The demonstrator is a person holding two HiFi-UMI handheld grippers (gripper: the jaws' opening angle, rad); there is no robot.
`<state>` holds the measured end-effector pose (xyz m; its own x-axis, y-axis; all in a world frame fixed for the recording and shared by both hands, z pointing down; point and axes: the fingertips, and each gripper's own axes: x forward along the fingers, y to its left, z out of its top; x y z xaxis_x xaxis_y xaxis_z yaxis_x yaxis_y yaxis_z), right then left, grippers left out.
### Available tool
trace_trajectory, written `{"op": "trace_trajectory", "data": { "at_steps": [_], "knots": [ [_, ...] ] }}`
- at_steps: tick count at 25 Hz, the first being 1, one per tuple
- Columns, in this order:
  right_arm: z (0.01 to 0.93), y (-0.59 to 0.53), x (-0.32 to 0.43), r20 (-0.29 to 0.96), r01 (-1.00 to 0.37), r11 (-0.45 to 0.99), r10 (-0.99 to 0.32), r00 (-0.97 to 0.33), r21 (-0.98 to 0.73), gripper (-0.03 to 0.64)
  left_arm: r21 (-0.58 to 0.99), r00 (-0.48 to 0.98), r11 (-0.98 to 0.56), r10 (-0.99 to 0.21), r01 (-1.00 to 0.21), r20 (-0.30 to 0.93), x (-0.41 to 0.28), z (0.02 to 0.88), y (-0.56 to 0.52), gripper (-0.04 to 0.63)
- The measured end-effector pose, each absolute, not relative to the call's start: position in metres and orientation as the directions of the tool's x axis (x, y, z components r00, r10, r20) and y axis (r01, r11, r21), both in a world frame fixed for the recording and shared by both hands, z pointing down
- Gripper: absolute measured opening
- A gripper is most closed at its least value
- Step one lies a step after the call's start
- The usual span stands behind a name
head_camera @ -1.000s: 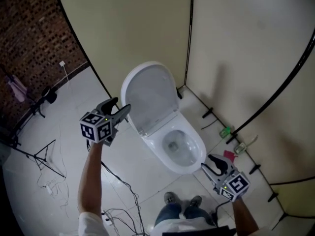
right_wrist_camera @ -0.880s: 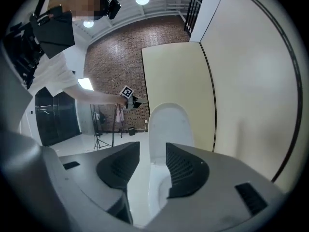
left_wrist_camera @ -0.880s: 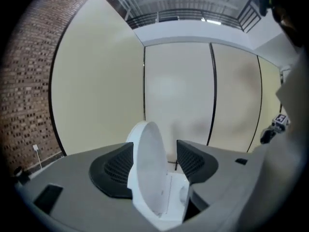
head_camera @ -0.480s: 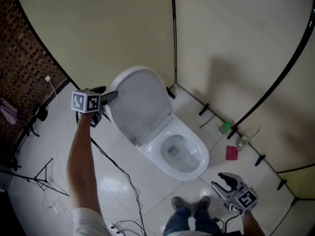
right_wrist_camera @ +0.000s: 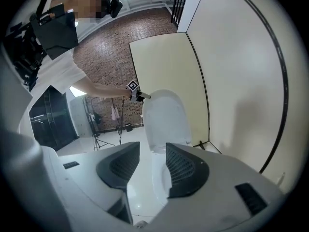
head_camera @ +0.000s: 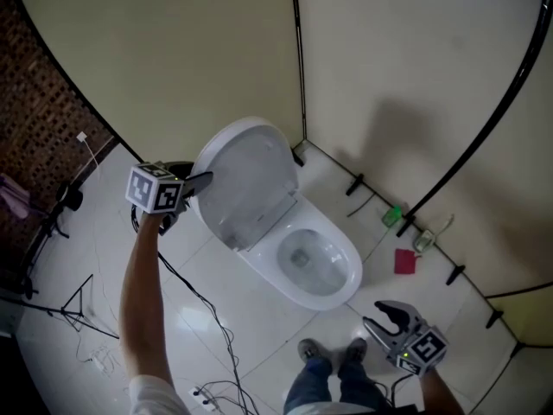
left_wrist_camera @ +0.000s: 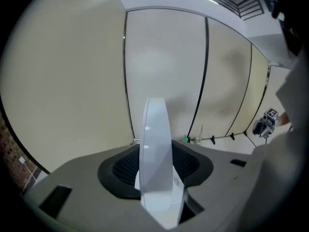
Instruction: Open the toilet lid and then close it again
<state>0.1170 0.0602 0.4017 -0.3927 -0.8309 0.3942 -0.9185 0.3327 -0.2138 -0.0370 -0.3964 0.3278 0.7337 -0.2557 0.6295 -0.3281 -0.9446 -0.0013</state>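
Observation:
The white toilet (head_camera: 315,262) stands in the corner with its lid (head_camera: 246,175) raised, leaning back toward the wall. My left gripper (head_camera: 203,180) is at the lid's left rim. In the left gripper view the lid (left_wrist_camera: 155,149) shows edge-on between the dark pads (left_wrist_camera: 123,170), which have just been closing and now press on it. My right gripper (head_camera: 380,316) hangs low at the front right of the bowl, open and empty. Beyond its jaws (right_wrist_camera: 152,166) I see the lid (right_wrist_camera: 164,117) and the left gripper (right_wrist_camera: 140,95).
Cream partition walls (head_camera: 216,50) close the corner behind the toilet. A red item (head_camera: 406,261) and a green bottle (head_camera: 393,216) lie by the right wall. Cables (head_camera: 216,335) and a tripod (head_camera: 69,305) are on the floor at left. The person's shoes (head_camera: 333,351) are in front of the bowl.
My left gripper has moved from in front of the lid to its left rim and closed onto it. The right gripper has sunk lower in the head view.

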Motion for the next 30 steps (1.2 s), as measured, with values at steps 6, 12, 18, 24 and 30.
{"op": "trace_trajectory", "data": {
  "at_steps": [6,12,18,24,30],
  "knots": [
    [0.402,0.07,0.108,0.343,-0.894,0.379,-0.829,-0.442,-0.238,0.164,-0.273,0.718,-0.92,-0.391,-0.282,0.575,0.004,0.342,-0.268,0.189],
    [0.436,0.103,0.114,0.357,-0.861,0.401,-0.79,-0.498,-0.314,0.164,-0.522,0.665,-0.81,-0.546,-0.267,0.509,0.042,0.403,-0.147,0.189],
    [0.482,0.139,0.127,0.415,-0.845,0.393,-0.744,-0.524,-0.362,0.163,-0.623,0.652,-0.768,-0.549,-0.148,0.523,0.059,0.471,-0.073,0.196],
    [0.518,0.152,0.162,0.463,-0.873,0.408,-0.74,-0.487,-0.266,0.164,-0.589,0.67,-0.804,-0.481,-0.079,0.566,0.078,0.562,-0.014,0.23],
    [0.546,0.144,0.185,0.47,-0.881,0.413,-0.745,-0.473,-0.231,0.163,-0.483,0.711,-0.873,-0.386,-0.074,0.588,0.091,0.646,0.029,0.247]
  ]
}}
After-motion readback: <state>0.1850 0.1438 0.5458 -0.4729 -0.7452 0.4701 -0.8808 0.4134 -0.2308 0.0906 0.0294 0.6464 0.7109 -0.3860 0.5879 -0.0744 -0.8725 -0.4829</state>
